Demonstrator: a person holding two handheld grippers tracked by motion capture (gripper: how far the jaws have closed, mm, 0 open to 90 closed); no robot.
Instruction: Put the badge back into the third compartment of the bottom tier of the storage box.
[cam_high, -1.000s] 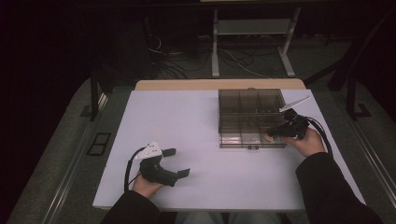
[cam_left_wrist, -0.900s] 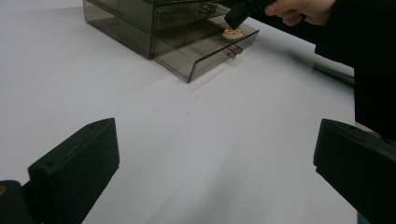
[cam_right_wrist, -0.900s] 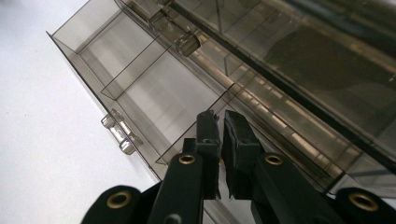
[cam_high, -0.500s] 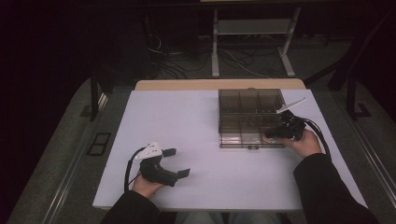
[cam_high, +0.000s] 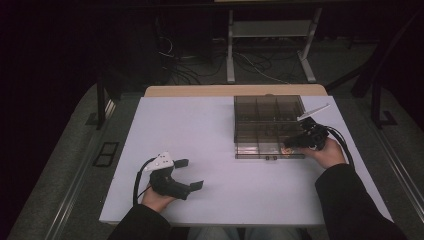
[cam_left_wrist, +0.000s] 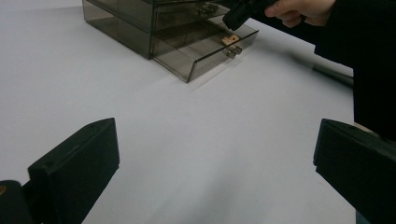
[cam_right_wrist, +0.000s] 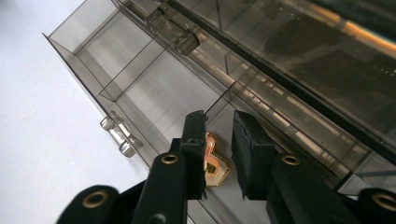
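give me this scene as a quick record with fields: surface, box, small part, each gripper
surface: white table
box: smoky clear drawer organizer, far right of the table, front drawer pulled open
small part: gold metal piece lying in the open drawer
right gripper: over the open drawer, jaws slightly apart on either side of the gold piece, not clamped
left gripper: resting near the table's front left, jaws wide open, holding nothing

Left tool (cam_high: 187, 174) rests low, jaws spread wide; right tool (cam_right_wrist: 219, 140) reaches forward, jaws narrowly parted.
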